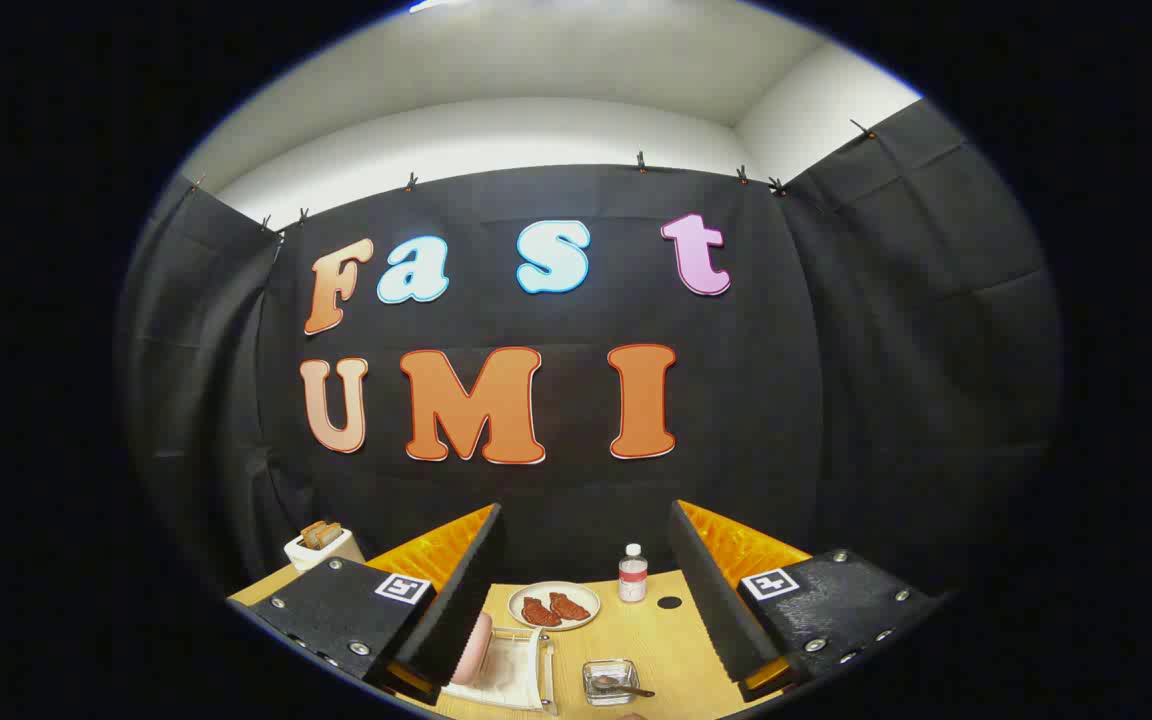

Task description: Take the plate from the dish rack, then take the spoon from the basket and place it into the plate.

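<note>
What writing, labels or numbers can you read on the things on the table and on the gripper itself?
None can be read.
Bottle: its label is too small to read.
Square markers on the gripper: black-and-white patterns, no words.
Dish rack, pink plate, spoon: no writing shows.
The gripper's fingers stand open above the table, holding nothing.

no legible text, bottle [633, 573] label unreadable
</note>
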A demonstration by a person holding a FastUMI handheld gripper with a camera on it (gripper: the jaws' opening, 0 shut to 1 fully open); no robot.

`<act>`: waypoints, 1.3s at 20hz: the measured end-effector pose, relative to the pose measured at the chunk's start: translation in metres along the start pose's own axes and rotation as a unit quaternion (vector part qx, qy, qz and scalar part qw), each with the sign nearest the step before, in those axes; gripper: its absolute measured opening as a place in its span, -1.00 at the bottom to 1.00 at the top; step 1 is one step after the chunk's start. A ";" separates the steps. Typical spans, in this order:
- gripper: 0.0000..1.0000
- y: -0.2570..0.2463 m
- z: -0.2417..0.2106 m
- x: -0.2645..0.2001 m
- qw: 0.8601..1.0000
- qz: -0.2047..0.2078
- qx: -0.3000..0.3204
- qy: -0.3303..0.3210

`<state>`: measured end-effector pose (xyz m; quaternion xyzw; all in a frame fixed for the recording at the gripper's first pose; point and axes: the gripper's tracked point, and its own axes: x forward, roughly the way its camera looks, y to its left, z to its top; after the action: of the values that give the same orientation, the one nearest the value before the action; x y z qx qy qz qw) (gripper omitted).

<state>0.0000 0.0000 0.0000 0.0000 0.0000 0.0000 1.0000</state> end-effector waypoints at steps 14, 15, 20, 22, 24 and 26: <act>0.94 0.016 -0.002 -0.006 0.999 0.018 -0.034 -0.009; 0.94 0.016 -0.001 -0.007 0.999 0.017 -0.039 -0.011; 0.94 0.024 -0.005 -0.009 0.998 0.028 -0.057 -0.009; 0.94 0.030 -0.010 -0.009 0.997 0.034 -0.066 -0.005; 0.94 0.036 -0.015 -0.010 0.996 0.045 -0.072 0.000; 0.94 0.040 -0.019 -0.008 0.996 0.049 -0.079 0.004</act>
<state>-0.0085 0.0404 -0.0185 -0.0788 0.0039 0.0491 0.9957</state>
